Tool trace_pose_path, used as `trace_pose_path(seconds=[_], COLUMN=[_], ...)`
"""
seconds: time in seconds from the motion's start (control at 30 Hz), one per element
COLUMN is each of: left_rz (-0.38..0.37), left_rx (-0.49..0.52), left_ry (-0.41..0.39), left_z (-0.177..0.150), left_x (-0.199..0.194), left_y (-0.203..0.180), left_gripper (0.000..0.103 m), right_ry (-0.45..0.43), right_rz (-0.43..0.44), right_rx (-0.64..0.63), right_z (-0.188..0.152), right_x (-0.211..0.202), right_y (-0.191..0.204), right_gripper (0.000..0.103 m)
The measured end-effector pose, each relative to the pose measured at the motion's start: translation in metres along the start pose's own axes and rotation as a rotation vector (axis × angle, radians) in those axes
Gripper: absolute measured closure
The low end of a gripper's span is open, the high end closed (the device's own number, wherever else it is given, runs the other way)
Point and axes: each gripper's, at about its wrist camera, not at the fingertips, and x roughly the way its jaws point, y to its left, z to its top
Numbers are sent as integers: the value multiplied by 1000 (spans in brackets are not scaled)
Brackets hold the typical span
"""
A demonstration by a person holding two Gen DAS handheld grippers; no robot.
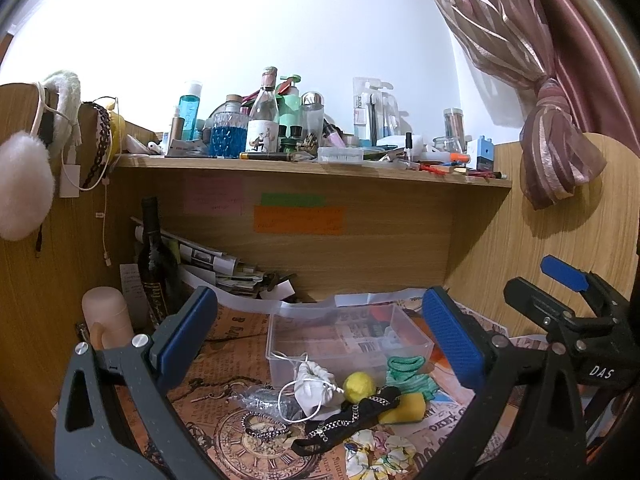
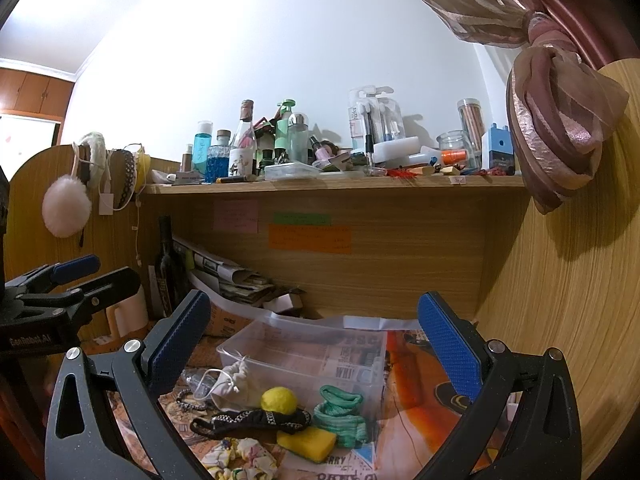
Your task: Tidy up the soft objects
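Soft objects heaped on the newspaper-print desk mat (image 2: pixel 420 364) just in front of the clear plastic bin (image 2: pixel 312 356), below and between both spread, empty pairs of blue-padded jaws: left gripper (image 1: pixel 320 332) and right gripper (image 2: pixel 316 344) hovering apart above the pile, gripping nothing. White drawstring pouch (image 2: pixel 234 384) leaning on the bin's near wall, yellow ball (image 2: pixel 279 400) beside it, black lace band (image 2: pixel 252 420) stretched across the front, green knit piece (image 2: pixel 340 416), yellow sponge (image 2: pixel 306 443) and floral scrunchie (image 2: pixel 240 460) nearest the cameras. Farther back: dark wine bottle (image 1: pixel 154 256), cluttered wooden shelf (image 1: pixel 312 168), pink curtain (image 1: pixel 556 132).
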Motion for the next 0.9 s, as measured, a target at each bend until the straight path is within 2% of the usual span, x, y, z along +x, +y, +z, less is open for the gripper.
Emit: trace_pose_path(seconds=[0.63, 0.77, 0.9], left_rz=[2, -9, -24], left_rx=[6, -6, -31], left_ry=[17, 90, 176], left_z=[-6, -20, -41], left_x=[5, 23, 45], left_y=[5, 15, 28], left_gripper=[0, 0, 0], right_ry=[5, 50, 144], right_rz=[3, -3, -23], right_rx=[-6, -32, -54], right_z=[0, -9, -30], right_x=[3, 13, 31], right_y=[1, 1, -5], right_gripper=[0, 0, 0])
